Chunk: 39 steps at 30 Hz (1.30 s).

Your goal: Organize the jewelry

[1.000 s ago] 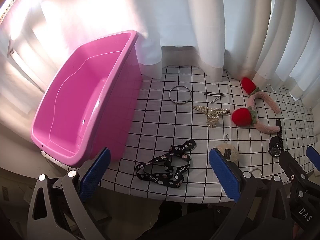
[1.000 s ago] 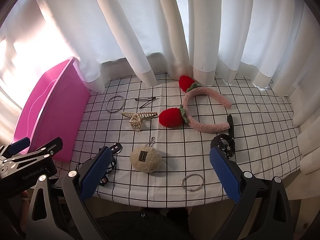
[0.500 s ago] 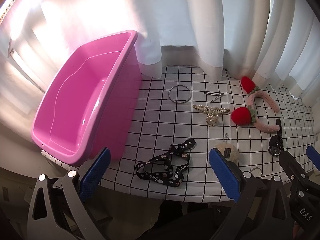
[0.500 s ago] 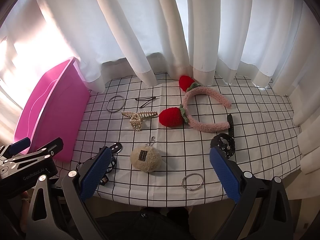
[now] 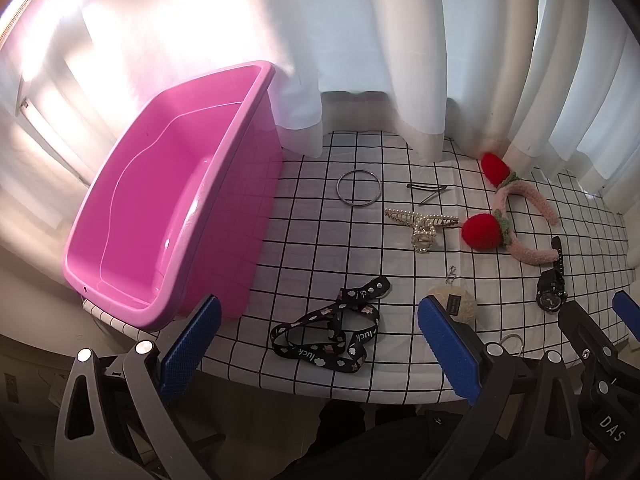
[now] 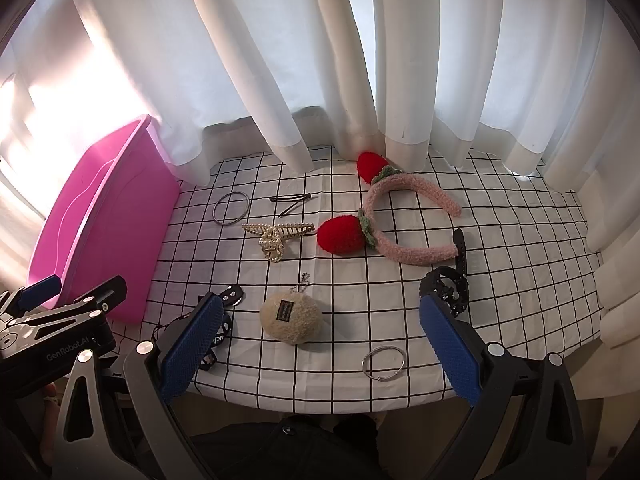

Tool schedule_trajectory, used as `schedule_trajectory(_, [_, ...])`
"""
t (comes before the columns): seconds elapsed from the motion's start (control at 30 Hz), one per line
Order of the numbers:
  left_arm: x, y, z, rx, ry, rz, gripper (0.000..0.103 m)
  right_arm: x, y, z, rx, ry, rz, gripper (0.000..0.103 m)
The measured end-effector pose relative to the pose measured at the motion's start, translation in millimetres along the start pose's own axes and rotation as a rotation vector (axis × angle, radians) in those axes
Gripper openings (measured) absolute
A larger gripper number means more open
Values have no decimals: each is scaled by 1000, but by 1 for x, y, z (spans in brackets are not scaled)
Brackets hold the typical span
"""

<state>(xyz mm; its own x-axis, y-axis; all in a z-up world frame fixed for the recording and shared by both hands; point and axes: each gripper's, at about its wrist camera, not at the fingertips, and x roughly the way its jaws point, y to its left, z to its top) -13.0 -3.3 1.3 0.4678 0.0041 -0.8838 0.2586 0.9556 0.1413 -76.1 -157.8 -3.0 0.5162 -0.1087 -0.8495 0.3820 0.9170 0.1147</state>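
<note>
An empty pink tub [image 5: 168, 220] [image 6: 100, 232] stands at the table's left. On the checked cloth lie a black printed lanyard [image 5: 332, 336], a fluffy beige pom-pom keychain [image 6: 291, 317] [image 5: 456, 306], a pearl hair claw [image 6: 276, 236] [image 5: 420, 226], a metal bangle [image 5: 359, 189] [image 6: 231, 207], black hair pins [image 6: 290, 202], a pink headband with red strawberries [image 6: 400, 220] [image 5: 516, 216], a black watch [image 6: 450, 280] [image 5: 552, 284] and a small ring [image 6: 382, 358]. My left gripper [image 5: 318, 350] is open above the lanyard at the front edge. My right gripper [image 6: 318, 342] is open near the pom-pom.
White curtains [image 6: 320, 60] hang along the table's back and right. The table's front edge [image 6: 320, 400] runs just before both grippers. The left gripper's body [image 6: 52, 320] shows at the lower left of the right wrist view.
Both views have shifted only slightly; the left gripper has drifted a little, and nothing on the table has moved.
</note>
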Motion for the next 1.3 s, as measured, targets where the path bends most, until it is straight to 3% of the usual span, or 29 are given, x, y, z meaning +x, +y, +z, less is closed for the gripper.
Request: schedule_trajectory(1.3, [-3,-1,-5,-1,-4,-6,97,0,0,-3,3,-3,-1,94])
